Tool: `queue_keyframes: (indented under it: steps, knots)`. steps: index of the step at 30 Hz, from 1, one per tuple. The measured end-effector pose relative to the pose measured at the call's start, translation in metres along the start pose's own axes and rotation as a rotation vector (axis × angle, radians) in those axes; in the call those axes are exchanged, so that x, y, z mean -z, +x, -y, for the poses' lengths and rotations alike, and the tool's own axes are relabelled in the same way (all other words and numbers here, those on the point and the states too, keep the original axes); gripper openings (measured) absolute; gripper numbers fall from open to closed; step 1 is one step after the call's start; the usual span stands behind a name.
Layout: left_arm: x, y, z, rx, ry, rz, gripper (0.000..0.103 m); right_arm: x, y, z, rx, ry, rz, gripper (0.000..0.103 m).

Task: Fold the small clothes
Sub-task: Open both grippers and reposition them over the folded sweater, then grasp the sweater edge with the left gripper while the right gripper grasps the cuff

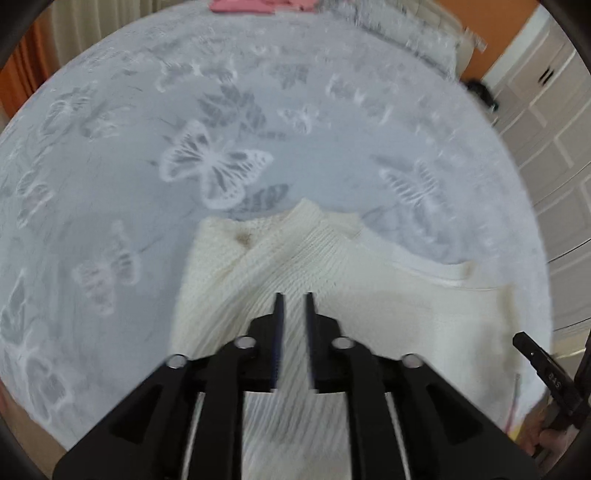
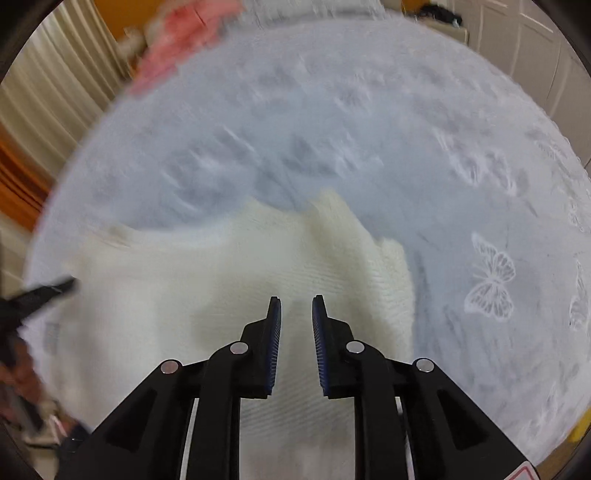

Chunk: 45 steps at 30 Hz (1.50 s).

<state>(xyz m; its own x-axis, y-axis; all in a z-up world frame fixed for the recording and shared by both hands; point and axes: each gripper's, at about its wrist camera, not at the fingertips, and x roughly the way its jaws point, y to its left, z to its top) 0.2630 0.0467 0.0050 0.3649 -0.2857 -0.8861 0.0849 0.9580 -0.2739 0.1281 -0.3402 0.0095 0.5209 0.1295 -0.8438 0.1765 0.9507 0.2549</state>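
Observation:
A cream ribbed knit garment (image 1: 332, 280) lies on the pale blue butterfly-print cloth (image 1: 221, 129), partly folded, with a flap laid diagonally across it. My left gripper (image 1: 293, 299) is open with a narrow gap, above the garment's near middle, holding nothing. In the right wrist view the same garment (image 2: 221, 273) fills the lower left. My right gripper (image 2: 296, 301) is open and empty over its right part. The right gripper's tip shows at the left view's right edge (image 1: 535, 358), and the left gripper's tip at the right view's left edge (image 2: 44, 291).
Pink clothing (image 1: 258, 4) lies at the far edge of the cloth, also in the right wrist view (image 2: 177, 40). A grey-white pillow (image 1: 399, 33) sits at the back right. White cabinet doors (image 1: 546, 147) stand to the right. Both views are motion-blurred.

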Motion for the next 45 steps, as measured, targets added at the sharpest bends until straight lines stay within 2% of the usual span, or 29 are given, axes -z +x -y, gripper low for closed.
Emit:
queue_keyframes:
  steps: [1, 2, 5, 7, 11, 14, 16, 18, 20, 21, 22, 24, 26, 27, 29, 30, 32, 35, 37, 40, 43, 45]
  knots:
    - [0.006, -0.011, -0.006, -0.006, -0.012, 0.023, 0.04, 0.005, -0.009, -0.013, -0.013, -0.022, 0.011, 0.018]
    - [0.011, -0.02, -0.014, -0.017, -0.027, 0.034, 0.044, 0.012, -0.014, -0.03, -0.04, -0.056, 0.008, 0.018]
    - [0.035, -0.035, -0.042, -0.029, -0.071, 0.026, 0.045, 0.027, 0.002, -0.086, -0.1, -0.188, -0.049, 0.018]
    - [0.053, -0.037, -0.061, -0.027, -0.113, -0.007, 0.045, 0.029, 0.021, -0.107, -0.076, -0.254, -0.078, 0.018]
    - [0.074, -0.036, -0.084, 0.008, -0.191, -0.048, 0.045, 0.02, 0.099, -0.125, -0.01, -0.216, -0.2, 0.015]
    - [0.079, -0.041, -0.086, 0.031, -0.185, -0.043, 0.045, 0.006, 0.084, -0.124, -0.021, -0.142, -0.207, 0.017]
    - [0.079, -0.045, -0.087, 0.072, -0.179, -0.025, 0.05, 0.004, 0.05, -0.122, -0.105, -0.075, -0.143, 0.017]
    - [0.077, -0.04, -0.088, 0.09, -0.18, -0.015, 0.059, 0.008, 0.045, -0.128, -0.083, -0.089, -0.141, 0.017]
    - [0.076, -0.027, -0.09, 0.113, -0.194, -0.028, 0.062, 0.016, 0.067, -0.135, -0.038, -0.129, -0.199, 0.017]
    - [0.075, -0.012, -0.092, 0.12, -0.222, -0.061, 0.063, 0.02, 0.082, -0.137, -0.012, -0.141, -0.237, 0.017]
    - [0.075, -0.004, -0.095, 0.111, -0.246, -0.085, 0.065, 0.021, 0.081, -0.139, -0.01, -0.138, -0.218, 0.017]
    - [0.078, 0.016, -0.103, 0.129, -0.335, -0.133, 0.067, 0.019, 0.058, -0.136, -0.029, -0.098, -0.194, 0.017]
    - [0.078, 0.018, -0.108, 0.151, -0.393, -0.111, 0.07, 0.022, 0.03, -0.126, -0.065, -0.065, -0.146, 0.017]
    - [0.076, 0.016, -0.107, 0.153, -0.408, -0.113, 0.069, 0.024, 0.022, -0.119, -0.062, -0.062, -0.129, 0.017]
    - [0.073, 0.017, -0.108, 0.194, -0.429, -0.122, 0.043, 0.04, -0.005, -0.098, -0.034, -0.063, -0.088, 0.018]
    - [0.072, 0.019, -0.107, 0.253, -0.452, -0.147, 0.026, 0.045, -0.014, -0.087, -0.021, -0.058, -0.077, 0.018]
    - [0.069, 0.007, -0.101, 0.299, -0.496, -0.138, 0.022, 0.055, -0.029, -0.062, 0.003, -0.027, -0.057, 0.018]
    - [0.054, -0.045, -0.059, 0.368, -0.414, -0.042, 0.021, 0.066, -0.046, -0.009, 0.032, 0.062, -0.025, 0.02]
    - [0.044, -0.08, -0.013, 0.441, -0.326, 0.001, 0.021, 0.078, -0.064, 0.025, 0.053, 0.113, -0.004, 0.021]
    - [0.041, -0.107, 0.066, 0.478, -0.155, 0.021, 0.021, 0.086, -0.073, 0.055, 0.058, 0.152, 0.014, 0.022]
    - [0.058, -0.09, 0.143, 0.463, -0.021, -0.033, 0.022, 0.092, -0.081, 0.078, 0.029, 0.184, 0.039, 0.022]
    - [0.078, -0.053, 0.18, 0.398, 0.022, -0.105, 0.026, 0.096, -0.082, 0.09, 0.01, 0.197, 0.045, 0.022]
